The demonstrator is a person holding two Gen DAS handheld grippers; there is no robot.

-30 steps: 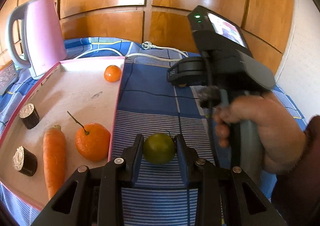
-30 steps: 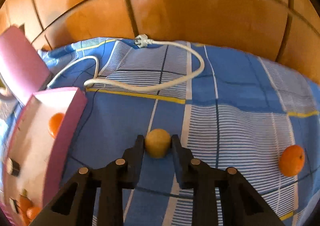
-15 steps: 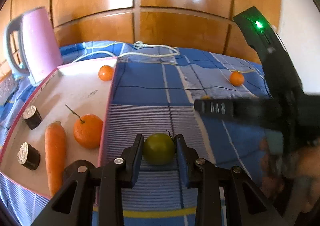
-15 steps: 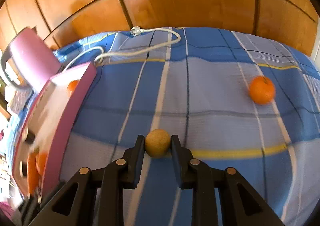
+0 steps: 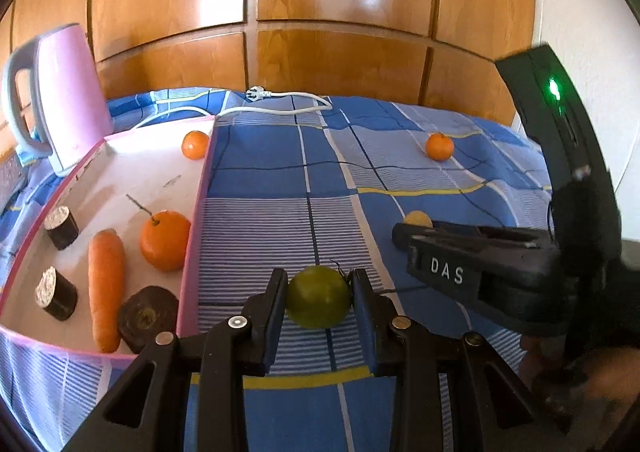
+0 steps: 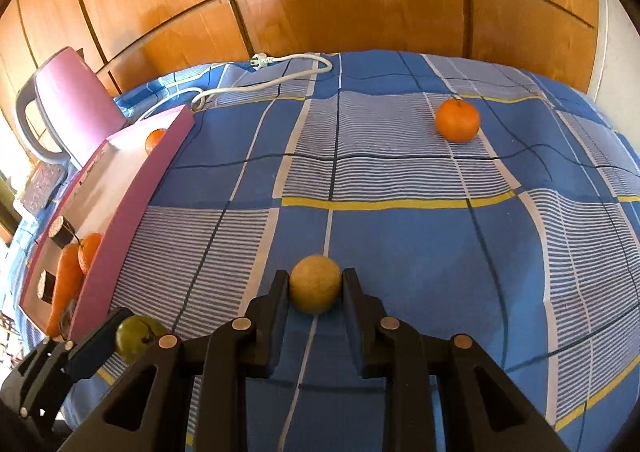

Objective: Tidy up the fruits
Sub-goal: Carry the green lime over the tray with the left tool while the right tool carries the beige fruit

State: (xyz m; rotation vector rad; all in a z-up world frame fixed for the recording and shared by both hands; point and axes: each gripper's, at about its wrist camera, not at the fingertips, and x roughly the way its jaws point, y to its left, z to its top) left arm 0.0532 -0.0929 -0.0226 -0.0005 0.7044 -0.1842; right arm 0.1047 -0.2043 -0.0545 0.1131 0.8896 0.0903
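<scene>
My left gripper [image 5: 319, 294] is shut on a green round fruit [image 5: 319, 296] and holds it above the blue checked cloth, just right of the pink-rimmed tray [image 5: 196, 228]. My right gripper [image 6: 315, 288] is shut on a tan round fruit [image 6: 315, 284] over the cloth; it also shows in the left wrist view [image 5: 417, 218], to the right. A loose orange [image 6: 457, 119] lies on the cloth at the far right. The tray holds two oranges [image 5: 165, 240], a carrot [image 5: 105, 284] and dark cut pieces [image 5: 60, 226].
A pink kettle [image 5: 68, 99] stands behind the tray at the far left. A white power cord [image 5: 280, 107] lies along the cloth's far edge. Wooden panels close off the back. The green fruit and left gripper show at the lower left of the right wrist view [image 6: 138, 334].
Both grippers have pulled back from the tray toward the near side, each still holding its fruit. The right gripper swung from in front of the left camera to its right side.
</scene>
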